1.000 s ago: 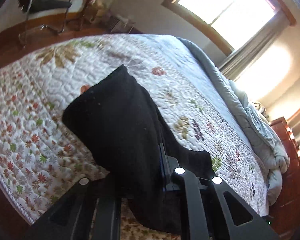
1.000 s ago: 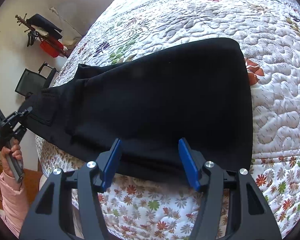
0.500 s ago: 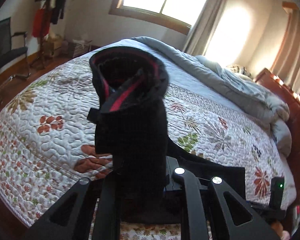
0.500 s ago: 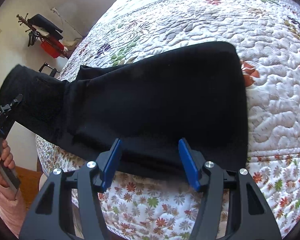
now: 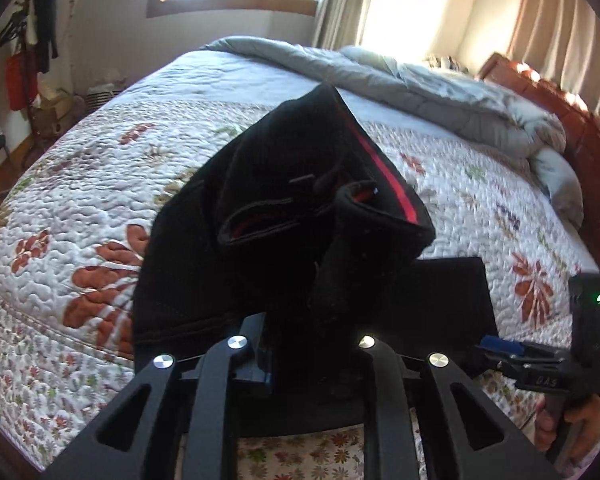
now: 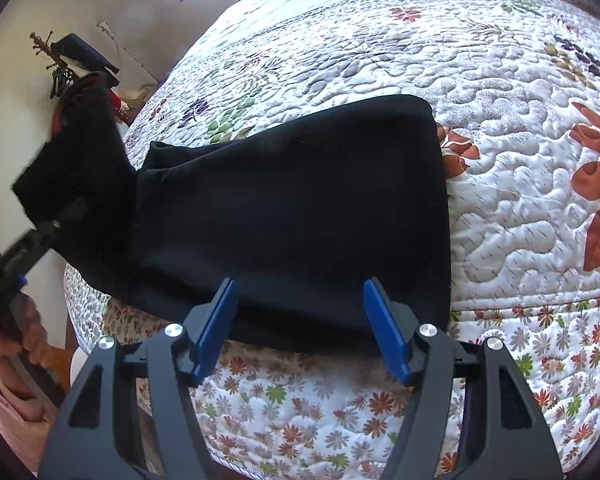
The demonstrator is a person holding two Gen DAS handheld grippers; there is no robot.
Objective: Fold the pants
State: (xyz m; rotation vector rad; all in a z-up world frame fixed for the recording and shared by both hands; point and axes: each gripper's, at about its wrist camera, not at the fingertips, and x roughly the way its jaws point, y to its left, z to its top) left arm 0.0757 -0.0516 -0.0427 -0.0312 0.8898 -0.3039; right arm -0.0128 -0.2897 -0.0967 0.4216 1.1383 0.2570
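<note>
The black pants (image 6: 300, 208) lie across the near edge of the bed (image 6: 500, 92), most of their length flat on the quilt. The left hand-held gripper (image 5: 300, 356) is clenched on the waistband end and holds it up off the bed, so the red-lined waistband gapes open and the cloth bunches above the fingers. The right hand-held gripper (image 6: 300, 320) is released, its blue pads (image 6: 216, 328) spread just over the near edge of the flat part, gripping nothing.

The main risk appears to be a crooked fold: the lifted end looks twisted and bunched, so if laid over as it is, it would likely land creased and skewed across the flat half. Since the right side pins nothing, a pull from the left could drag the whole garment along the quilt or off the bed edge. The thick bunch could also slip from the left grip.
</note>
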